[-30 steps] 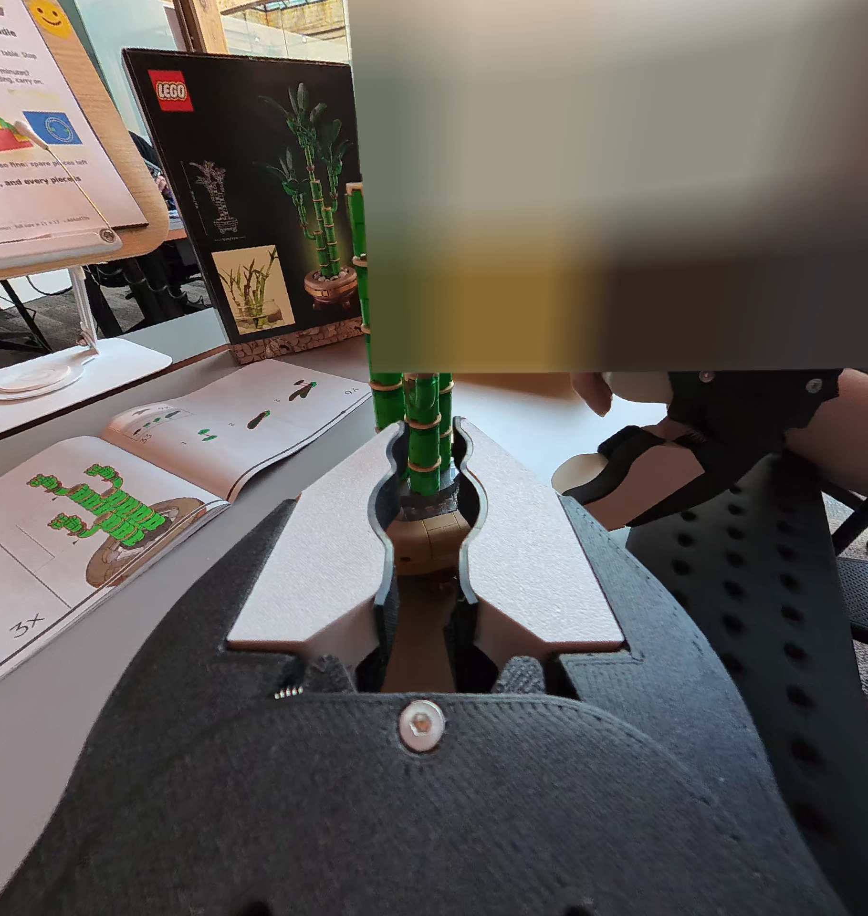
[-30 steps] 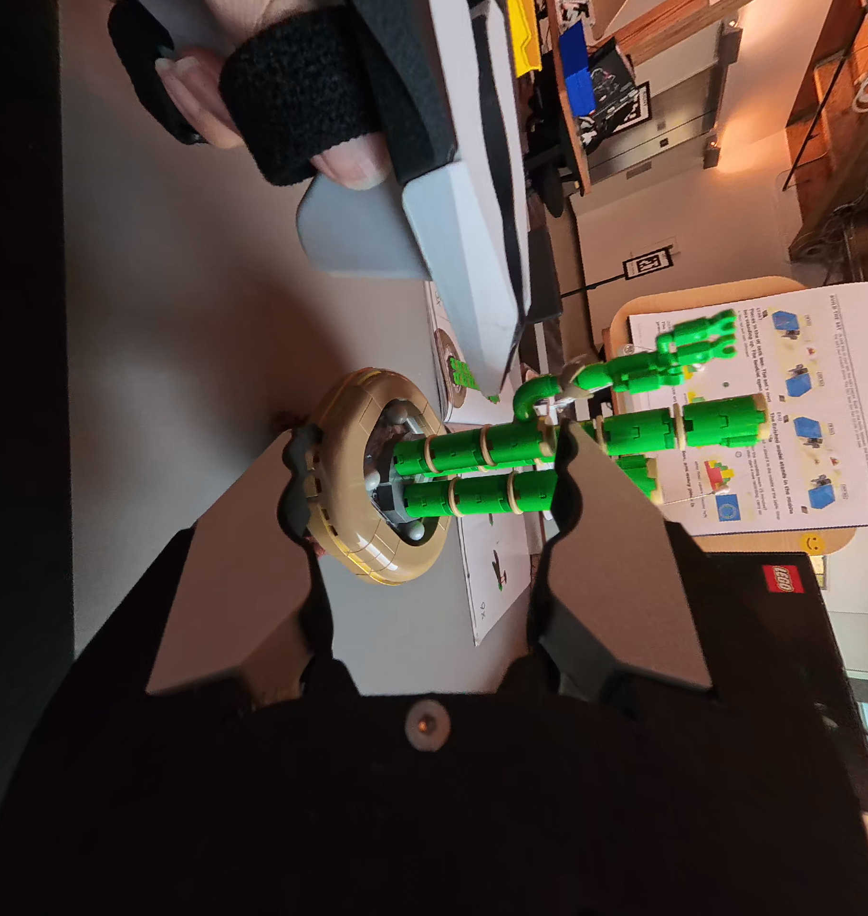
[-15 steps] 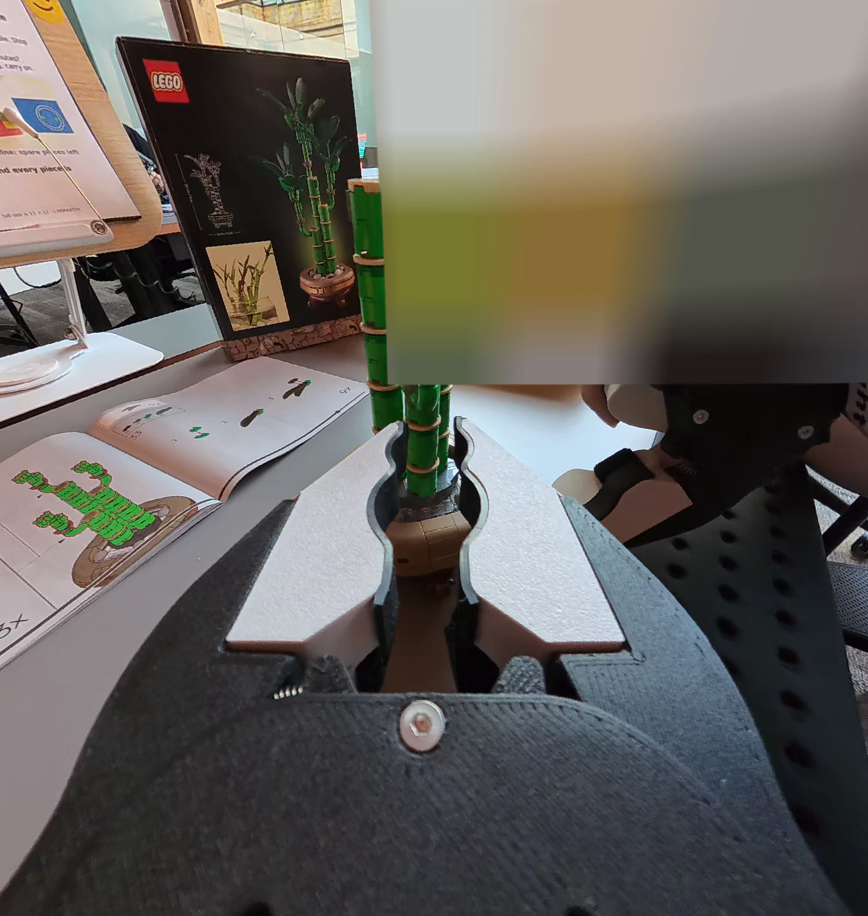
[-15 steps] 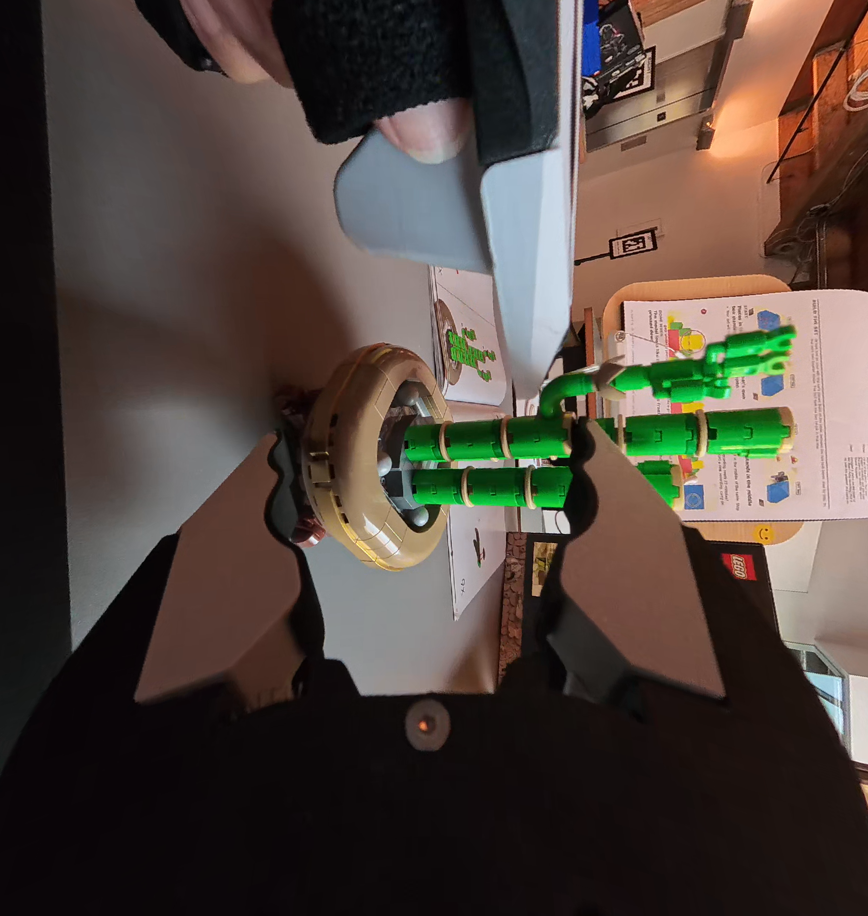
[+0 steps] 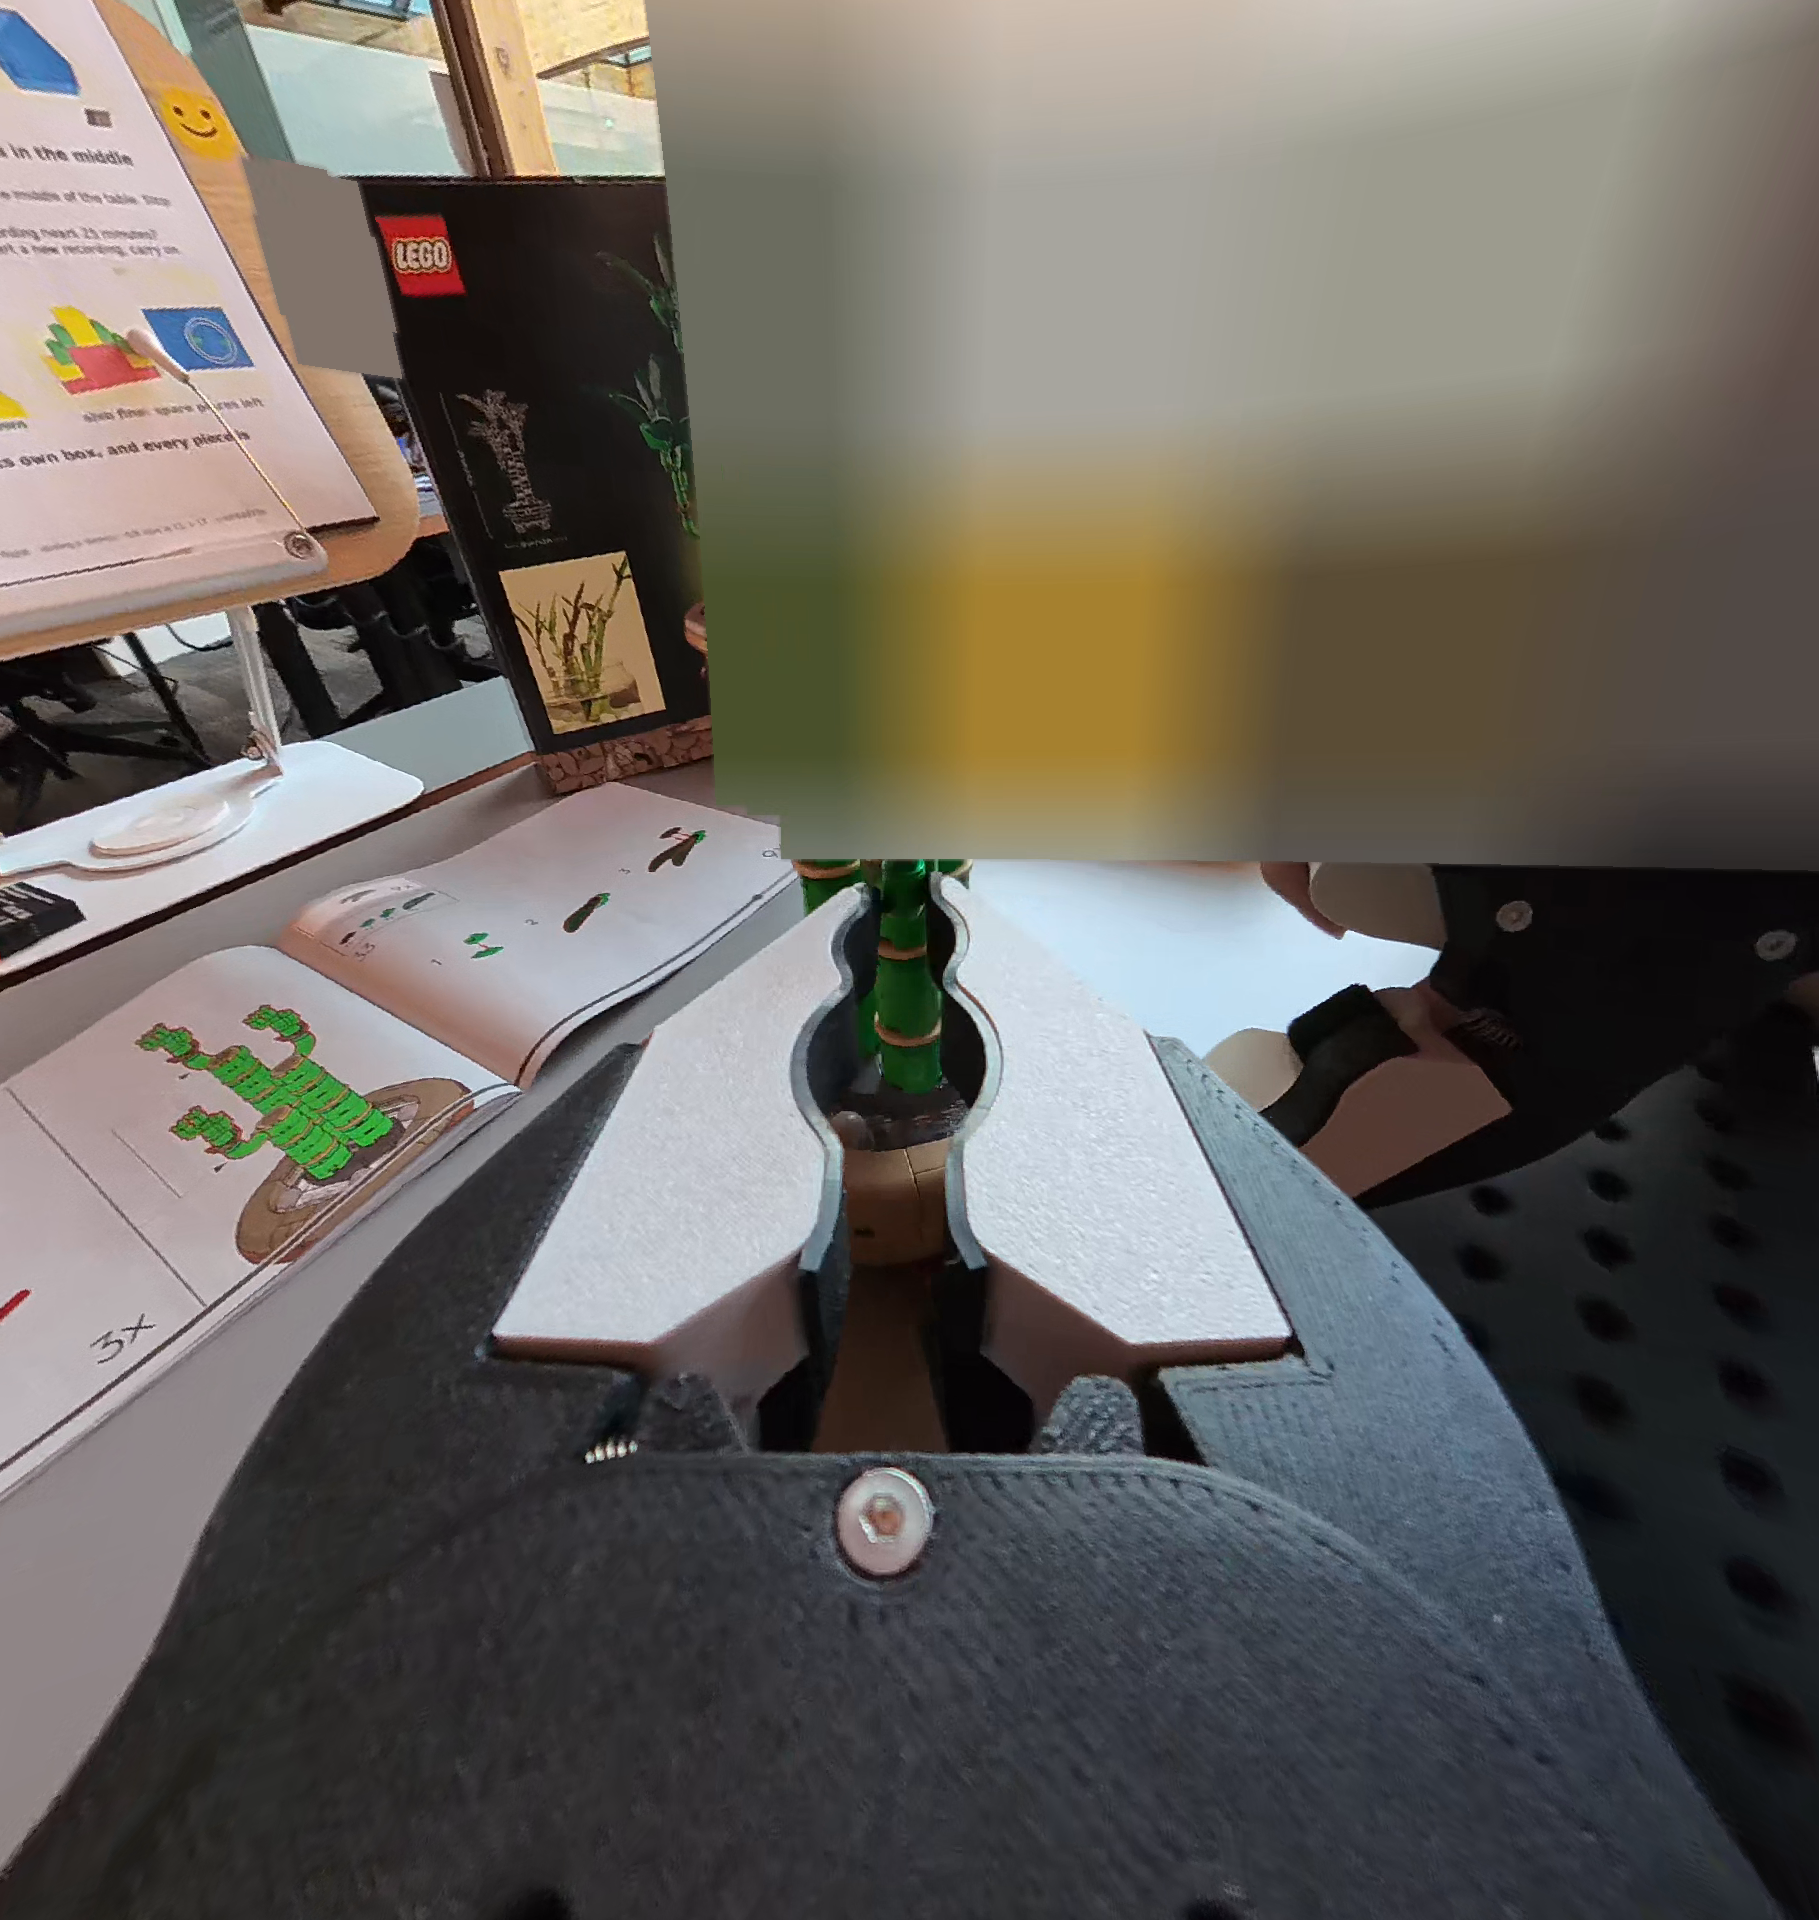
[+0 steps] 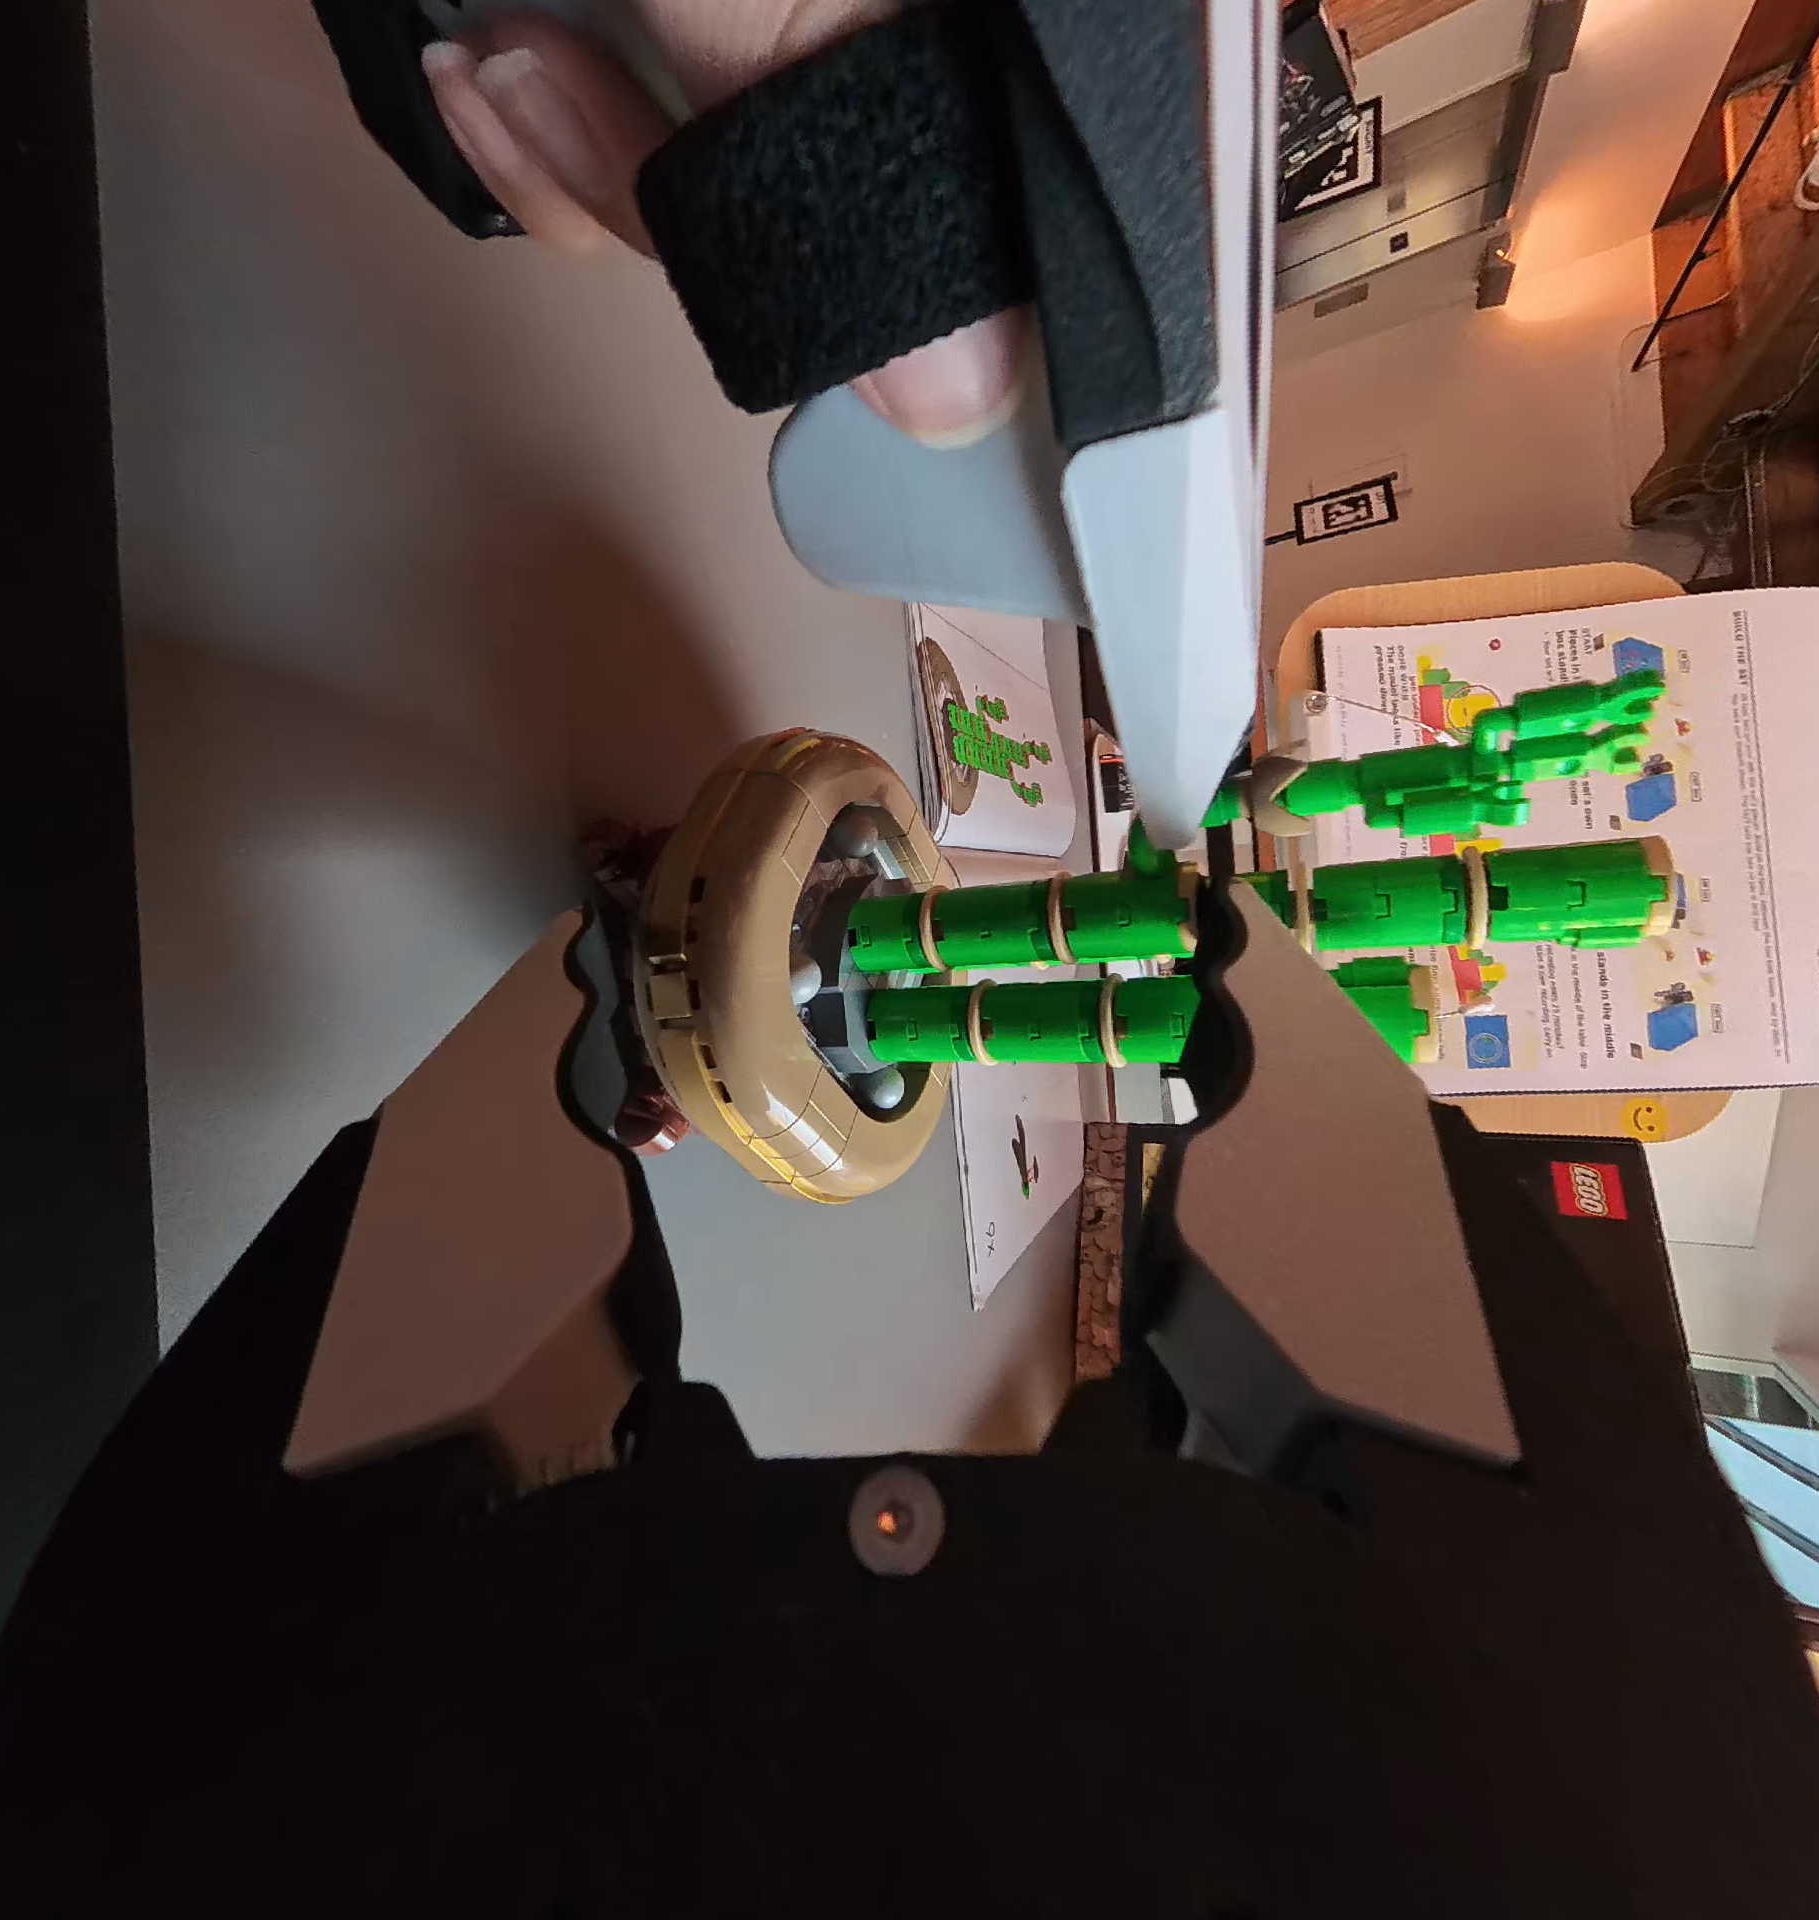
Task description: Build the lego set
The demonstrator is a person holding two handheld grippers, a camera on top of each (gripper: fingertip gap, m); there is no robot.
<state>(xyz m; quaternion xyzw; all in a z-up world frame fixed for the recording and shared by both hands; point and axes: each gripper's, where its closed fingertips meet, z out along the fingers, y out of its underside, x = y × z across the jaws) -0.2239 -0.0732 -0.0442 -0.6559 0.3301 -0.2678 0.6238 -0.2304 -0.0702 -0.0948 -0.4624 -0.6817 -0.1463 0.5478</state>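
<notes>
We find the Lego bamboo model standing on the grey table (image 6: 365, 623), its tan pot (image 6: 780, 1122) down on the surface and two green stalks (image 6: 1019, 925) with pale rings rising from it. A thinner side branch (image 6: 1456, 769) leaves the taller stalk partway up.

The left gripper (image 5: 900, 894) reaches in level with the stalks. Its jaws are drawn to a narrow slot, through which we see a stalk and the pot beyond. From the right wrist view its tip meets the taller stalk where the side branch begins, covering that joint. We cannot tell whether it pinches a piece there or merely touches. A finger (image 6: 936, 395) of the person's hand, under a black strap, rests on its trigger.

The right gripper (image 6: 905, 982) is spread wide and grips nothing. One finger lies just beside the foot of the pot. The other crosses in front of the stalks higher up.

To the left an open instruction booklet (image 5: 261, 1091) lies flat. Farther off the black set box (image 5: 531, 468) stands upright, and left of it a printed sheet (image 5: 105, 364) leans on a white stand (image 5: 261, 800).
</notes>
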